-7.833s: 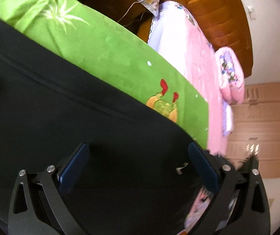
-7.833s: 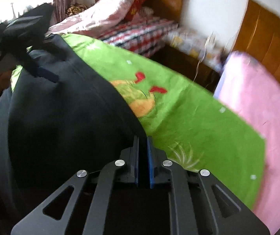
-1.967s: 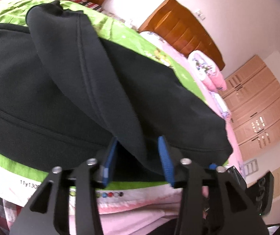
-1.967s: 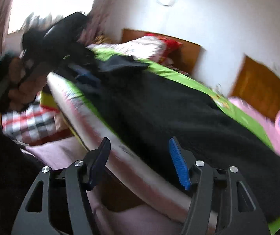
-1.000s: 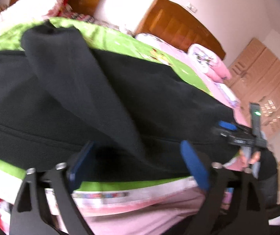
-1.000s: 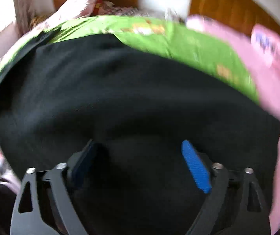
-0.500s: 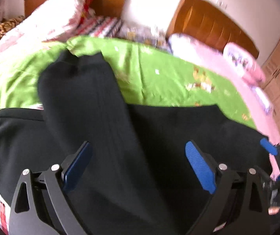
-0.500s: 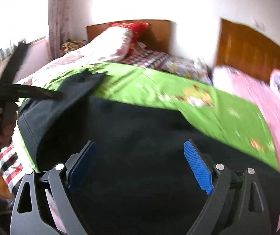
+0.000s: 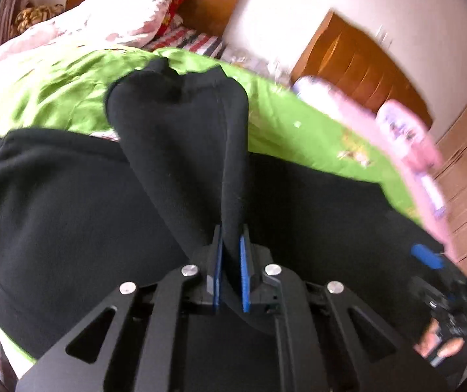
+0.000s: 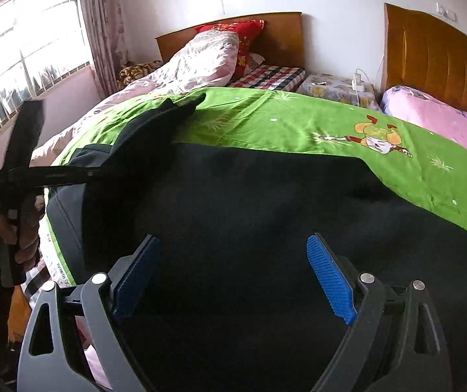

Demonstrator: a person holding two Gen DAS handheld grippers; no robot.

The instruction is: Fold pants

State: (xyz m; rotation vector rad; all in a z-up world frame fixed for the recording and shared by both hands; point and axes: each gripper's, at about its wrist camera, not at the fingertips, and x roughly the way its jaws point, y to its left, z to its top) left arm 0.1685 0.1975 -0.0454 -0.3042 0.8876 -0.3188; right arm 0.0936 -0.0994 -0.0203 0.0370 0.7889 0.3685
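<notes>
My left fingers [image 9: 230, 268] pinch soft, floppy pants [image 9: 181, 150] fabric near bed [image 10: 298, 121] edge; right fingers [image 10: 233, 274] wide, empty. Grab hem next.

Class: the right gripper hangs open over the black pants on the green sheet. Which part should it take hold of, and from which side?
Probably the near edge of the black pants, approached from the bedside with one jaw slid under: the cloth lies flat, so only an edge offers a fold to pinch. The right gripper is open above it, while the left gripper already pinches the folded-over leg.
</notes>
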